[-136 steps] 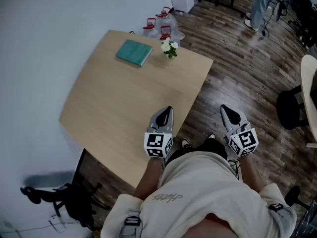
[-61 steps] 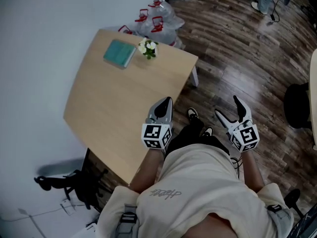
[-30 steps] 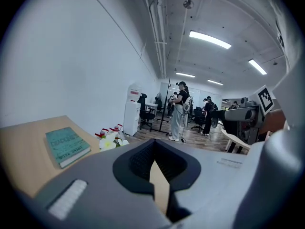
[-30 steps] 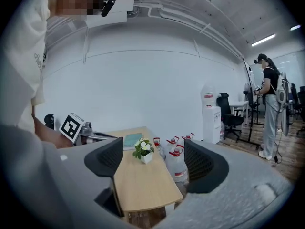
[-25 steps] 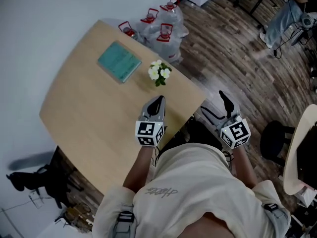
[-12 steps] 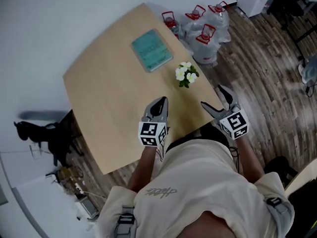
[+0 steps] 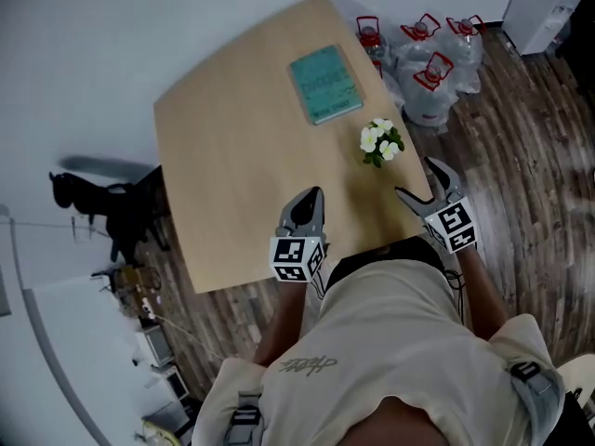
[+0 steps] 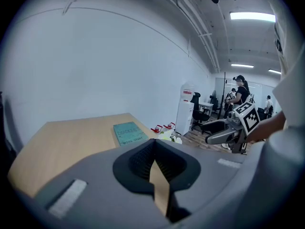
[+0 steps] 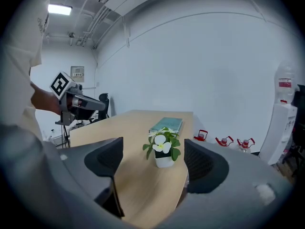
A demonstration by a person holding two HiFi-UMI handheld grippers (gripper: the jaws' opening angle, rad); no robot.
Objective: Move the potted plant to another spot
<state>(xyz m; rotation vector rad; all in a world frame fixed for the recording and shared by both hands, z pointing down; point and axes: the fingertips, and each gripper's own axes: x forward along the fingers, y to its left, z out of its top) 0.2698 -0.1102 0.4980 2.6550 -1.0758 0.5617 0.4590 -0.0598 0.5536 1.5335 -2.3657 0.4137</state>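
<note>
Potted plant (image 7: 381, 143) on table (image 7: 237, 161) near right edge; book (image 7: 324, 84) behind it, leftward; water bottles (image 7: 432, 52) on floor, right of table.

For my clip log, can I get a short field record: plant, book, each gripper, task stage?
potted plant: upright on the table, near its edge, untouched
teal book: flat on the table, beyond the plant
left gripper: shut, empty, over the table
right gripper: open, lined up on the plant, short of it
task stage: grasp not yet made

We read no legible text: print on the flat teal book (image 7: 324, 84) and the cream cloth shirt (image 7: 372, 342) is too blurred.
</note>
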